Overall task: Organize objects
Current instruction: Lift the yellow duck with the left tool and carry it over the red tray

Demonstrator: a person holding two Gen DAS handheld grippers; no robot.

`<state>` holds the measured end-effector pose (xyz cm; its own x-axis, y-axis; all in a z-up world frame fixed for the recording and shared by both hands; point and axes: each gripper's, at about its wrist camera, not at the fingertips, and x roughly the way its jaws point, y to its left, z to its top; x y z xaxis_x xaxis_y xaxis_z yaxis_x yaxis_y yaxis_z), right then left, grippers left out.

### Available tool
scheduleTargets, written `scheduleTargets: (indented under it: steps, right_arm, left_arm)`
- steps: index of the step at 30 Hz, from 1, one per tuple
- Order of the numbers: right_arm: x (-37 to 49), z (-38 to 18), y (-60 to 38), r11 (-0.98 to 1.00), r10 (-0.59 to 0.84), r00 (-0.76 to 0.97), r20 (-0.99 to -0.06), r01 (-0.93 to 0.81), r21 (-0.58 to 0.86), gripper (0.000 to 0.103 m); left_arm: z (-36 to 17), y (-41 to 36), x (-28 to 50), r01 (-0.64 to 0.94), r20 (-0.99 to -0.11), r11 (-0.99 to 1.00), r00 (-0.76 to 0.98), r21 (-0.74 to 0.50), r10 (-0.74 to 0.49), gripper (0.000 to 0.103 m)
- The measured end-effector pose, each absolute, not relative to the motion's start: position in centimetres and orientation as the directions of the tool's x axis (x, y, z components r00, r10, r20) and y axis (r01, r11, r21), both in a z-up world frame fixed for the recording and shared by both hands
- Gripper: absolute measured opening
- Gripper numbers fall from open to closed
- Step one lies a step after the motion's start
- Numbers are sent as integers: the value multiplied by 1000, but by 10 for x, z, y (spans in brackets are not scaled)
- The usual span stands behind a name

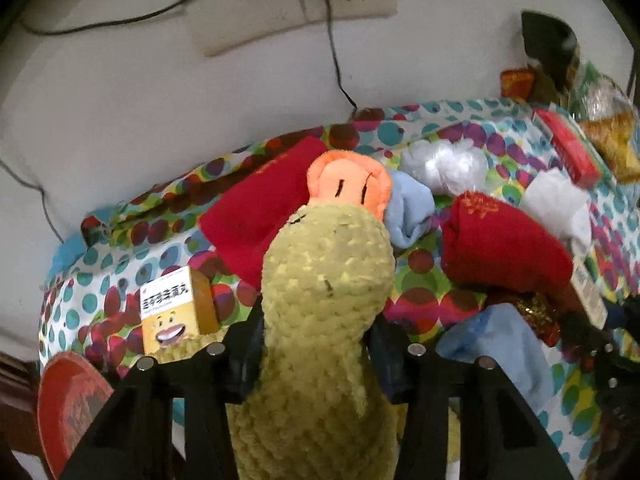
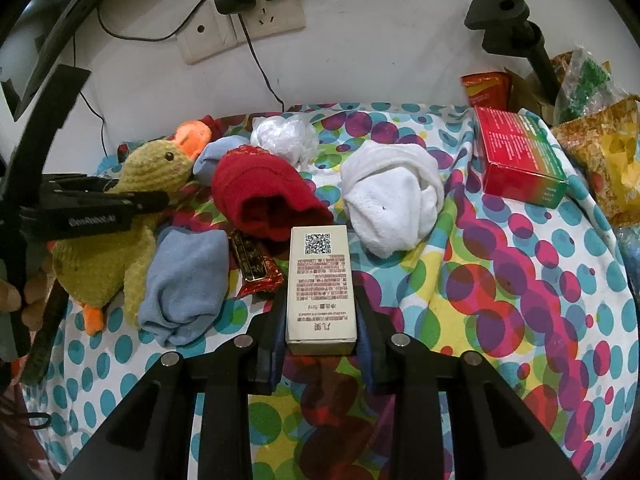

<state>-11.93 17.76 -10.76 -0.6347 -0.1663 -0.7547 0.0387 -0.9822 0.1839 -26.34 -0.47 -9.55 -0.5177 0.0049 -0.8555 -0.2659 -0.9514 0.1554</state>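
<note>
A: Judging by the whole counter [image 2: 500,264], the sorting has barely begun. Its dotted cloth carries everything in one loose spread, with no tidy group or container that I can make out.

B: What is in hand, biggest first?

A: The knitted duck [image 1: 320,304]. It lies at the left end of the counter, and the left gripper [image 1: 316,344] has its neck between the two sides, pads pressed against the yarn, so I read that as a grip. The right wrist view shows that gripper clamped across the duck from the side, while the duck's body and orange feet appear to rest on the cloth.

B: And the other hand?

A: The right gripper [image 2: 320,320] is closed on a small white box [image 2: 322,292] with a printed code, held near the front middle of the counter.

B: What is left?

A: Nearly all of it, I think: the red-and-green box [image 2: 520,156] at the far right, the red sock [image 2: 264,196], the white socks [image 2: 392,196], the blue sock [image 2: 184,288], the crumpled plastic bag [image 2: 286,136], the yellow medicine box [image 1: 176,312] and the little red wrapped bar [image 2: 256,268].
</note>
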Motion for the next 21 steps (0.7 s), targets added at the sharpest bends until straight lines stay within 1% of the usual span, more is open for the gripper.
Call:
scheduleTargets:
  steps: [9,18,21]
  right_arm:
    - [-120,-107,176,-983,-163,-633,-757,38,179,29]
    - [-120,-106,173,-988,-139,-630,-765,40,147,29]
    - [-120,-106,173,-990,-132,-629,-766,40,138,29]
  left_arm:
    - [-62,-5,-237,-250,-823,-959,-567,137,30,43]
    - [-27,-13,-199,-229,-801,-969,-594,88,68,43]
    - [-15,-26,-187,-213,-806,-976,-586,50,87,43]
